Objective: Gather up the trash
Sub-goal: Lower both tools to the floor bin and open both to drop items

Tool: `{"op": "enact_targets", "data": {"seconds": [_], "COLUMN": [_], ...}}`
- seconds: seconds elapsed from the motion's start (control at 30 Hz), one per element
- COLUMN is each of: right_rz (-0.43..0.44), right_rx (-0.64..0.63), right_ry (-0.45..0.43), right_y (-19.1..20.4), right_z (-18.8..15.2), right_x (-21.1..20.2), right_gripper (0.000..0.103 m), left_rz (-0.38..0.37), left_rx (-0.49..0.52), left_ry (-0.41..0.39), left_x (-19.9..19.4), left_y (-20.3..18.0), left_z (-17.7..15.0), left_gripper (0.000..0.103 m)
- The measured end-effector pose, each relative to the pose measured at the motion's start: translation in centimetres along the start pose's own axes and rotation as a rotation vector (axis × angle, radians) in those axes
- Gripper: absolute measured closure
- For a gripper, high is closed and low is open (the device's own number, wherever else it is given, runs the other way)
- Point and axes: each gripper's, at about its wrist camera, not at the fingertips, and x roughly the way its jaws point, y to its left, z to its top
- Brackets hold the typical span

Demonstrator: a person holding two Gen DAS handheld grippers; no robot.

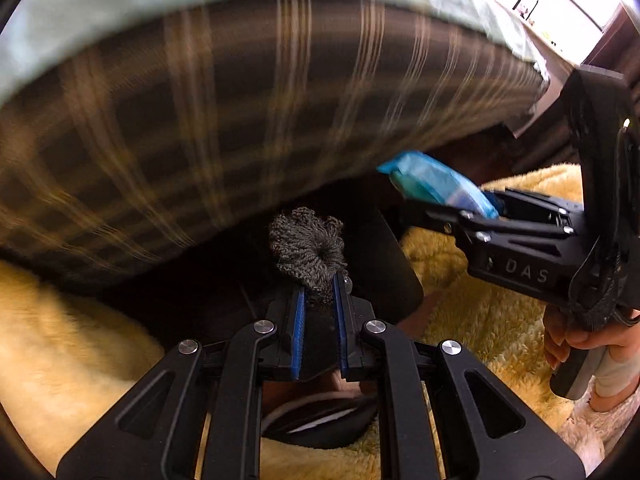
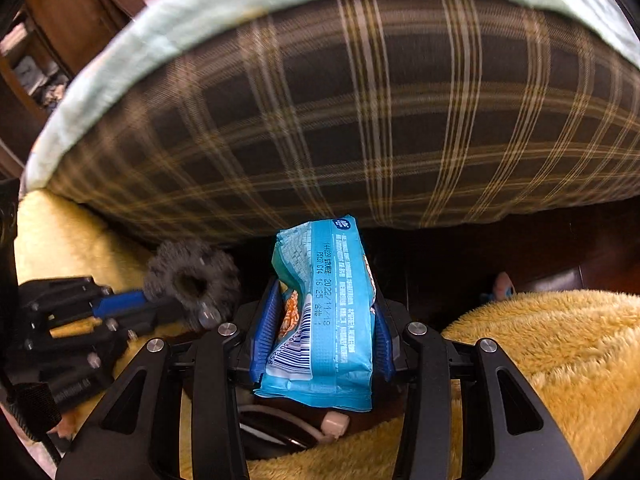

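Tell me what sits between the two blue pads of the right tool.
A light-blue snack wrapper stands between the right tool's pads, clamped on both sides. The right wrist view shows it best.

Both claws angled steeply downward side by side, left claw (image 1: 320, 304) nearly closed, right claw (image 2: 320, 320) part-open, each gripping.

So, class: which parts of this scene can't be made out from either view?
- Under the bed: dark in both views.
- Dark object beneath the right gripper: right view, hidden by the wrapper.
- Small figure: right view, too small.
- Bedspread: motion-blurred in both views.
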Motion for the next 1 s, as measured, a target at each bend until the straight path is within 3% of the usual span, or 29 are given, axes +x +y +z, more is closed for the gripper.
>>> {"op": "enact_targets", "data": {"seconds": [0.2, 0.27, 0.33, 0.43, 0.6, 0.77, 1.0], "right_rz": [-0.009, -0.009, -0.013, -0.027, -0.039, -0.032, -0.112], "right_rx": [0.008, 0.008, 0.010, 0.023, 0.042, 0.055, 0.001], "right_ry": [0.007, -0.001, -0.004, -0.017, -0.052, -0.127, -0.343], "right_y": [-0.9, -1.1, -0.7, -1.4, -3.0, -3.6, -3.1], "right_z": [0.5, 0.5, 1.1, 2.0, 3.3, 4.8, 7.7], "right_x": [0.7, 0.6, 0.3, -0.5, -2.3, -5.5, -12.6], "right_gripper": [0.058, 0.052, 0.045, 0.034, 0.027, 0.023, 0.017], "left_rz": [-0.013, -0.004, 0.006, 0.023, 0.056, 0.111, 0.137], "left_rx": [-0.018, -0.020, -0.019, -0.015, -0.021, -0.004, -0.048], "left_ry": [0.035, 0.028, 0.018, 0.006, -0.024, -0.084, -0.201], "left_x": [1.6, 1.6, 1.4, 0.7, -0.2, -2.9, -8.4], "left_y": [0.2, 0.2, 0.4, 0.5, 0.8, 0.6, 1.8], "left_z": [0.1, 0.3, 0.5, 0.8, 1.6, 2.1, 2.4], "left_gripper": [0.087, 0.069, 0.059, 0.054, 0.043, 0.029, 0.024]}}
